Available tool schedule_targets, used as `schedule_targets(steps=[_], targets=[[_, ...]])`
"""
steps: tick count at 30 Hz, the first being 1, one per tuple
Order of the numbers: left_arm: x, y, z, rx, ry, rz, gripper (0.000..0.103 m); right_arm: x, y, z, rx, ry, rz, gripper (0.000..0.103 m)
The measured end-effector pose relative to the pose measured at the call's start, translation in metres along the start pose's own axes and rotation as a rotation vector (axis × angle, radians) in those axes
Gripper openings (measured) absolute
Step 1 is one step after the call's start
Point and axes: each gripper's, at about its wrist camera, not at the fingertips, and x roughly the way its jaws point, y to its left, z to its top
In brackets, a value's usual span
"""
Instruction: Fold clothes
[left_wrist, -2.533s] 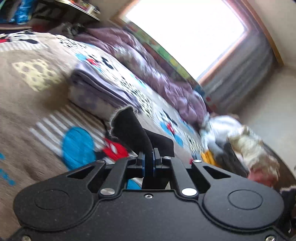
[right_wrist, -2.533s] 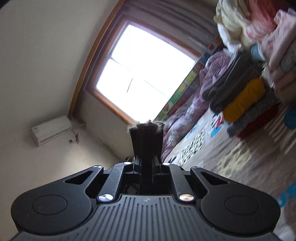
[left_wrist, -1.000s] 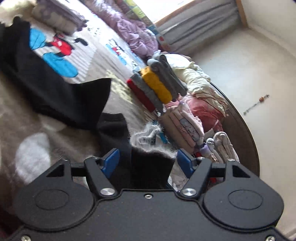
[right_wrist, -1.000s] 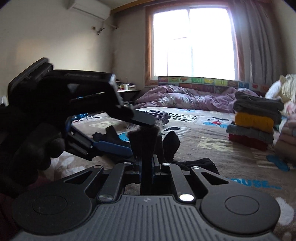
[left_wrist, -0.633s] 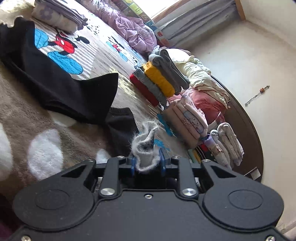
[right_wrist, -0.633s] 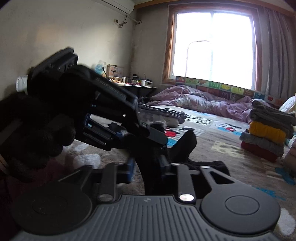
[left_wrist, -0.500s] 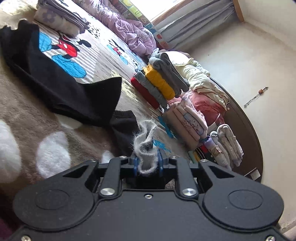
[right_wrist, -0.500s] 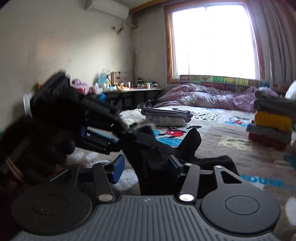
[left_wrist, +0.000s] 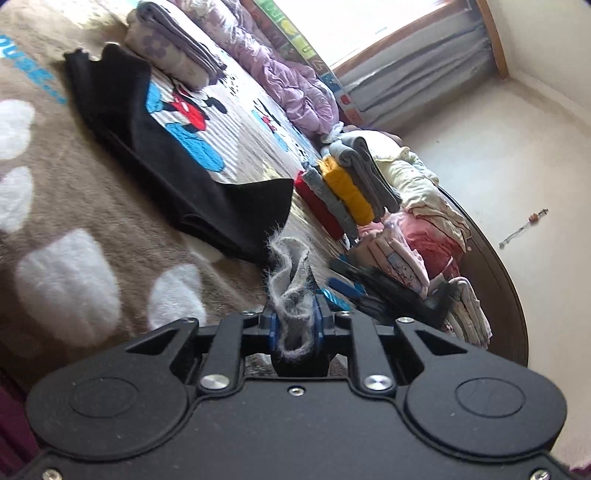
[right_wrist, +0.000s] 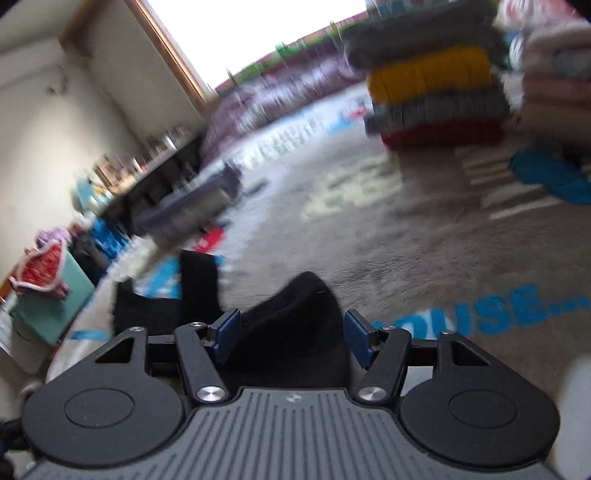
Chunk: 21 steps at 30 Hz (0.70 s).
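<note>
A black garment (left_wrist: 155, 155) lies spread on the patterned blanket (left_wrist: 74, 206), one pointed corner raised. My left gripper (left_wrist: 293, 325) is shut on a fuzzy grey-lined edge (left_wrist: 290, 266) of that black garment, low over the blanket. The right gripper's black parts (left_wrist: 384, 291) show beyond it. In the right wrist view, which is motion-blurred, my right gripper (right_wrist: 291, 336) is open, its blue pads (right_wrist: 227, 332) standing either side of a black fold (right_wrist: 295, 314) of the garment without gripping it.
A stack of folded red, grey and yellow clothes (left_wrist: 343, 192) stands on the bed, also in the right wrist view (right_wrist: 432, 92). Pink and cream piles (left_wrist: 424, 236) lie beside it. A folded grey-purple pile (left_wrist: 173, 48) and a purple duvet (left_wrist: 291, 88) lie farther off.
My left gripper closed on the fuzzy edge of the black garment. My right gripper opened, let go of the garment and swung toward the folded stack.
</note>
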Motion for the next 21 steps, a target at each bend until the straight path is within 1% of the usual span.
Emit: schedule_targets(steps=[3, 6, 7, 8, 10, 11, 14, 15, 17, 21], targets=[[-0.004, 0.003, 0.0, -0.008, -0.011, 0.017, 0.016, 0.038, -0.001, 0.013, -0.048, 0.07, -0.01, 0.064], [-0.008, 0.009, 0.002, -0.021, -0.026, 0.034, 0.016, 0.059, -0.004, 0.019, -0.05, 0.123, 0.028, 0.065], [-0.008, 0.012, 0.003, -0.024, -0.029, 0.041, 0.016, 0.06, -0.006, 0.02, -0.042, 0.121, 0.049, 0.056], [-0.008, 0.014, 0.005, -0.024, -0.031, 0.05, 0.015, 0.06, -0.008, 0.02, -0.029, 0.123, 0.068, 0.032], [-0.007, 0.018, 0.012, -0.019, -0.036, 0.07, 0.015, 0.059, -0.014, 0.021, 0.0, 0.117, 0.106, 0.021], [-0.006, 0.02, 0.016, -0.016, -0.038, 0.08, 0.015, 0.054, -0.017, 0.023, 0.026, 0.092, 0.124, 0.015], [0.0, 0.022, 0.035, -0.002, -0.046, 0.106, 0.014, 0.038, -0.026, 0.026, 0.101, 0.011, 0.177, 0.012], [0.002, 0.022, 0.043, 0.009, -0.05, 0.116, 0.014, 0.029, -0.028, 0.026, 0.123, -0.03, 0.185, 0.012], [0.009, 0.015, 0.062, 0.052, -0.062, 0.131, 0.013, 0.008, -0.031, 0.028, 0.152, -0.113, 0.172, 0.012], [0.026, -0.009, 0.105, 0.204, -0.103, 0.165, 0.012, -0.033, -0.046, 0.032, 0.262, -0.306, 0.124, 0.011]])
